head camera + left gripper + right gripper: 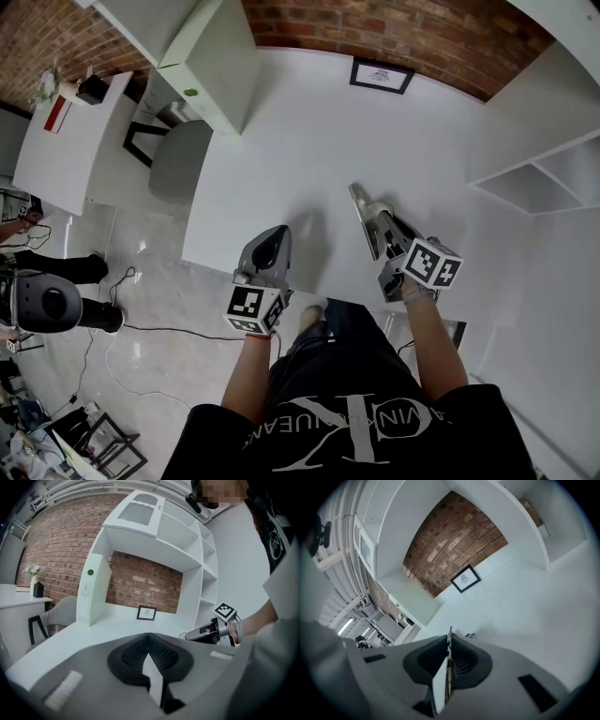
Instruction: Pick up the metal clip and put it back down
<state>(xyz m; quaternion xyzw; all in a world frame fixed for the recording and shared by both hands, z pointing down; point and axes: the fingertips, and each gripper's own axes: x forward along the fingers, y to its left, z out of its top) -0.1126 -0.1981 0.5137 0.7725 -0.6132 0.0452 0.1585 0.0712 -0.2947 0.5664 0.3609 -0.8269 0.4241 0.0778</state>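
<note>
The right gripper [449, 641] has its jaws pressed together on a thin silver metal clip [449, 636]. The clip is seen edge-on and sticks out a little past the jaw tips. Whether it touches the surface below cannot be told. In the head view this gripper [360, 194] is over the white desk [309, 141], near its front edge and right of the middle. The left gripper [148, 637] has its dark ribbed jaws closed together with nothing between them. It hangs at the desk's front edge, left of the right gripper and apart from it [278, 234]. A small black-framed picture [382, 75] stands at the desk's back edge against the red brick wall [403, 33]. A grey chair [178, 159] sits off the desk's left edge.
</note>
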